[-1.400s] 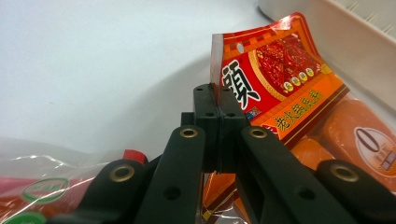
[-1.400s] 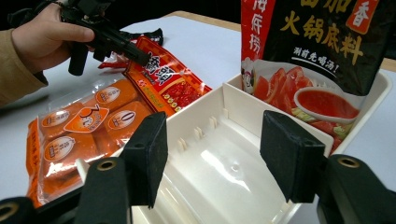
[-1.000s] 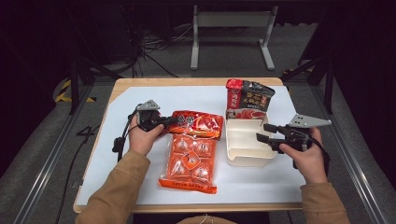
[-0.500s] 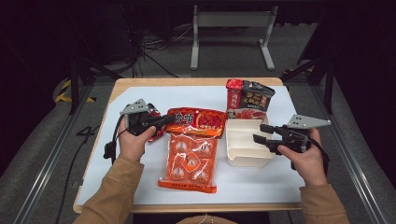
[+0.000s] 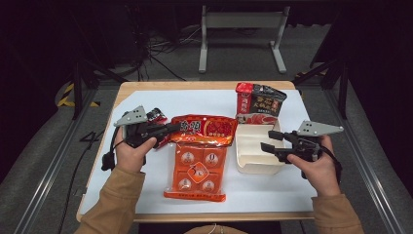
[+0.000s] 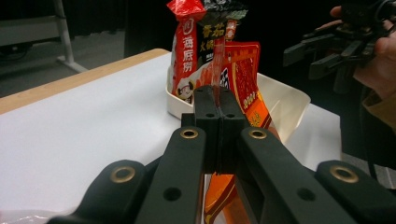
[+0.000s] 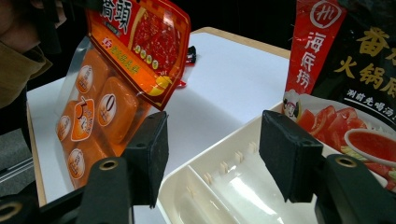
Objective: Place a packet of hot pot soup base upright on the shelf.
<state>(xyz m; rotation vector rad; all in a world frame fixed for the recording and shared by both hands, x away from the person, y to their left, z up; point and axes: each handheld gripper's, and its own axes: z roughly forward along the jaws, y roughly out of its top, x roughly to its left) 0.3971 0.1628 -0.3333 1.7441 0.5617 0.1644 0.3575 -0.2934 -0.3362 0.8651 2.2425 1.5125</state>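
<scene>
An orange hot-pot seasoning packet [image 5: 198,163] lies in the middle of the white table sheet with its top end raised. My left gripper [image 5: 168,129] is shut on the thin top edge of that orange packet [image 6: 243,79]; in the left gripper view the jaws [image 6: 218,100] are pressed together on the film. My right gripper [image 5: 269,141] hangs open over the white divided tray [image 5: 253,163]. Its jaws have just been opening, and between them [image 7: 219,154] only the tray [image 7: 219,191] lies below. A red-and-black packet [image 5: 260,102] stands at the tray's far end.
A small red-and-black sachet [image 5: 157,116] lies on the sheet just behind my left gripper. The wooden table edge [image 5: 204,85] runs along the back. The white sheet [image 5: 204,100] is bare behind the orange packet and in front of the tray.
My left hand has moved left and a little up with the orange packet's top edge, so the packet's upper end stands higher off the sheet. The right hand has stayed over the tray.
</scene>
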